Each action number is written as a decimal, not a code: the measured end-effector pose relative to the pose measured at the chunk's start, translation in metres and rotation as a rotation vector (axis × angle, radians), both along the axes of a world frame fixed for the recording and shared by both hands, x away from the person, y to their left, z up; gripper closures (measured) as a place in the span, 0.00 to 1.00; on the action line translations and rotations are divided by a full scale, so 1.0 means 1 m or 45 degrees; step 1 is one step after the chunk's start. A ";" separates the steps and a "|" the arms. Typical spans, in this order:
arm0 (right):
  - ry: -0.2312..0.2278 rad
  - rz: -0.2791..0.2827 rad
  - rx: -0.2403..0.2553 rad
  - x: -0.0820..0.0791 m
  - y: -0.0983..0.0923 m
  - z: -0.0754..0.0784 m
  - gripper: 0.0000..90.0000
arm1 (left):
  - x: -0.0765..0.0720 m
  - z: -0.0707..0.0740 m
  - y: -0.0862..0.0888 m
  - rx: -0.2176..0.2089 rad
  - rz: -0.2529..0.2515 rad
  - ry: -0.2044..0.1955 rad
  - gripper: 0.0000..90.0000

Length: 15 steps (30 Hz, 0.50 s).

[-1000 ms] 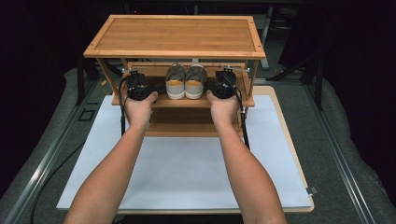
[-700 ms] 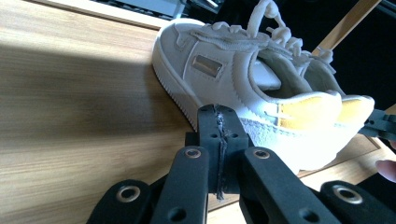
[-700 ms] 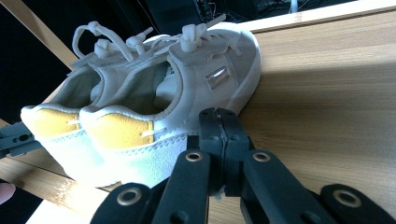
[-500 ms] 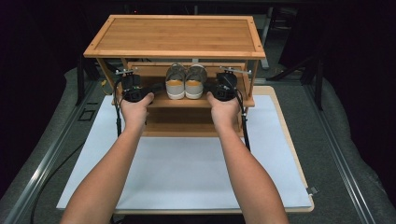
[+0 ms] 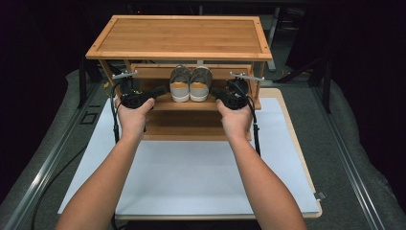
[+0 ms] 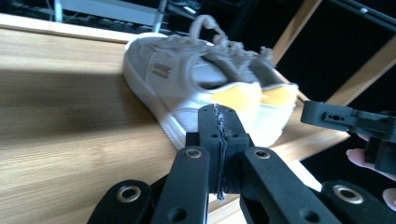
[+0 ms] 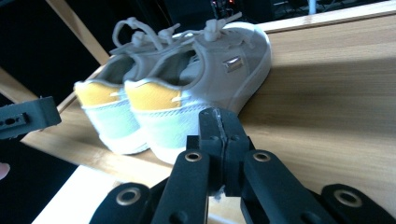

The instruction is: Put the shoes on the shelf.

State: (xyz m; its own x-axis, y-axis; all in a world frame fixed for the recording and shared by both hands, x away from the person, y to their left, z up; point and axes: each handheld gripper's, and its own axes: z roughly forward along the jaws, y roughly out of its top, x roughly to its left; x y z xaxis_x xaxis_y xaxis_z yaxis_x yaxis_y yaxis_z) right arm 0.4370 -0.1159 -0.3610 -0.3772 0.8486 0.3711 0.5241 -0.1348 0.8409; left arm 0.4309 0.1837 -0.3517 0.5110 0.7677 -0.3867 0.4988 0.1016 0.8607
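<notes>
The shoes [image 5: 190,85], a pale canvas pair with yellow heel tabs, sit side by side on the middle shelf [image 5: 163,100] of the wooden rack [image 5: 182,36], heels toward the person. The left gripper [image 5: 160,90] waits at their 9 o'clock, the right gripper [image 5: 216,92] at their 3 o'clock, each just beside the pair. In both gripper views the jaws are pressed together with nothing between them.

The shoes look light, with soft uppers that give under a pinch and firmer rubber soles. The heel collars are probably the best hold: a thin edge that a jaw can slip inside. The laces [image 7: 140,32] are loose and could snag. Squeezing the pair from both outer sides may also work, though the smooth sole rims could slip.
</notes>
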 end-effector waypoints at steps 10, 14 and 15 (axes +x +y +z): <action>-0.042 0.062 -0.018 -0.025 -0.007 0.007 1.00 | -0.018 0.009 0.006 0.076 -0.065 -0.048 1.00; -0.052 0.089 -0.041 -0.039 -0.011 0.009 0.99 | -0.028 0.009 0.014 0.085 -0.085 -0.048 1.00; -0.052 0.098 -0.043 -0.041 -0.012 0.009 0.99 | -0.031 0.008 0.016 0.087 -0.088 -0.051 1.00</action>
State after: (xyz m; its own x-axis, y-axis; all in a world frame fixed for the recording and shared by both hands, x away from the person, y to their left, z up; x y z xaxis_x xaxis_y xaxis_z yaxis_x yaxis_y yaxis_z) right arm 0.3959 -0.1275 -0.3520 -0.4561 0.8282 0.3258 0.4966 -0.0669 0.8654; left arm 0.3995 0.2000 -0.3433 0.5777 0.7539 -0.3130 0.4675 0.0088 0.8840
